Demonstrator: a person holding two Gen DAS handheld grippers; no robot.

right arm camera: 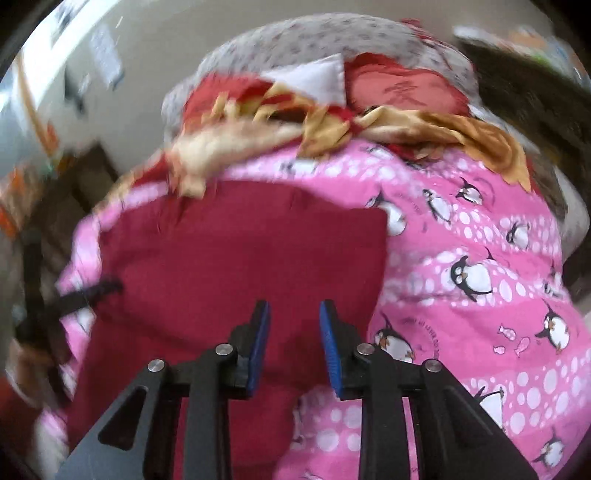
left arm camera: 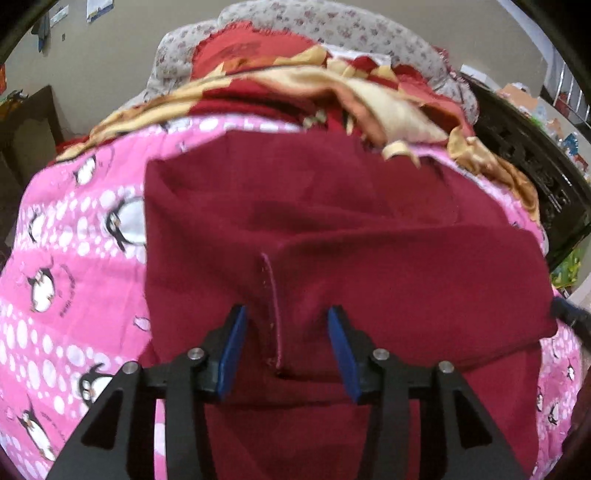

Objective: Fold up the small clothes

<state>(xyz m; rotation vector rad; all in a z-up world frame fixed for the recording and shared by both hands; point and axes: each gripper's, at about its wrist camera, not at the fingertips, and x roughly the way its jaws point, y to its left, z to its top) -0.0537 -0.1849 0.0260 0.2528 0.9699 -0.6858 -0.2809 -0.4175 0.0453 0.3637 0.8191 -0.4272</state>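
Note:
A maroon garment (left arm camera: 332,229) lies on a pink penguin-print sheet (left arm camera: 66,258), partly folded over itself, with a hemmed flap edge (left arm camera: 271,306) running toward me. My left gripper (left arm camera: 288,314) is open just above it, its blue pads on either side of that hem. In the right wrist view the same garment (right arm camera: 236,258) fills the left and centre. My right gripper (right arm camera: 294,306) is open over its near right part, empty. The left gripper's dark tip (right arm camera: 96,290) shows at the garment's left edge.
A crumpled red and tan blanket (left arm camera: 295,92) and a grey floral pillow (left arm camera: 332,26) lie at the far end of the bed. A dark carved bed frame (left arm camera: 524,158) stands on the right. The pink sheet (right arm camera: 480,277) extends right of the garment.

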